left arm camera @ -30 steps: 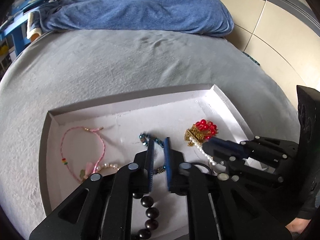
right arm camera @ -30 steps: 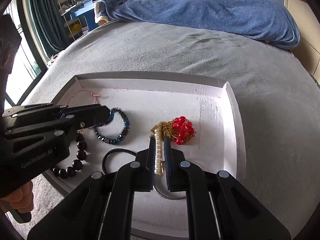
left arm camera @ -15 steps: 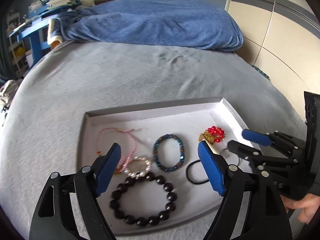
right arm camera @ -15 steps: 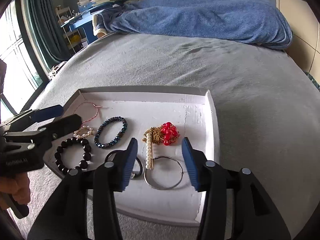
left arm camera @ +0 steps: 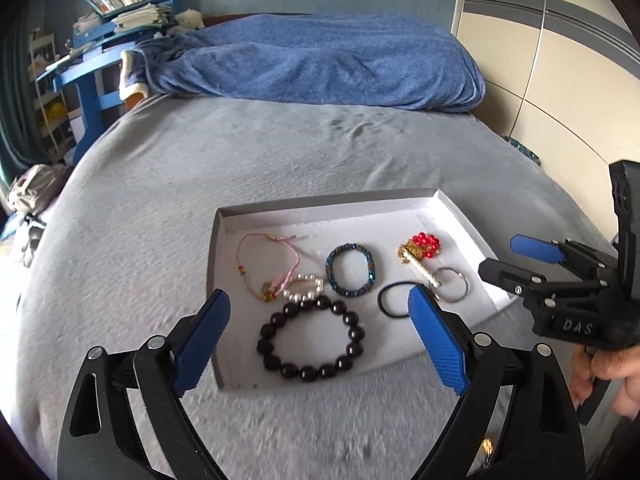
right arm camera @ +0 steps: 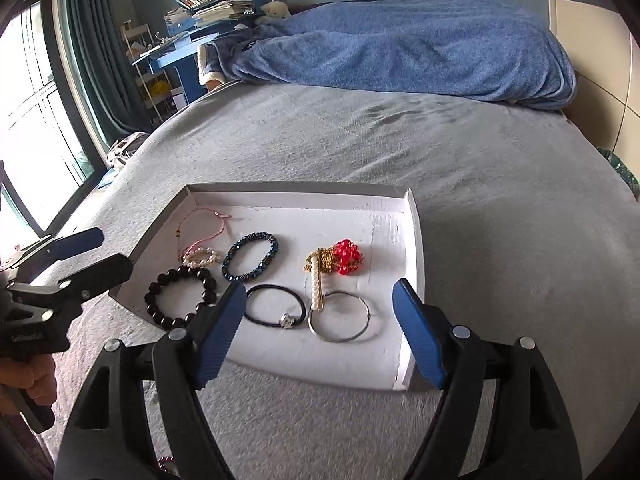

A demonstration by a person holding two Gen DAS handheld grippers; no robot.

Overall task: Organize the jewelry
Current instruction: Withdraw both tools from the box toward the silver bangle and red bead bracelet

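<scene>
From the left wrist, the left tool [left arm camera: 318,330] is hanging wide and empty, jaws just opened, over the tray's [left arm camera: 218,280] near edge, where a black bead bracelet [left arm camera: 311,338] is lying. From the right wrist, the right tool [right arm camera: 318,330] is likewise gaping empty, just opened, above a black hair tie [right arm camera: 275,306] and silver ring [right arm camera: 339,316] near the tray's front edge on the bed [right arm camera: 500,200].

Left gripper [left arm camera: 318,320]: jaws spread wide, have just been opening, nothing between the blue pads [left arm camera: 202,343]. Pitched forward and down. In the right wrist view the left hand [right arm camera: 28,384] wraps its handle at the lower left edge.

Right gripper [right arm camera: 318,326]: jaws also wide apart, just been opening, pads [right arm camera: 418,336] clamp nothing. Same downward tilt. In the left wrist view the right hand [left arm camera: 608,372] grips its handle at the right edge, fingers curled round it.
</scene>
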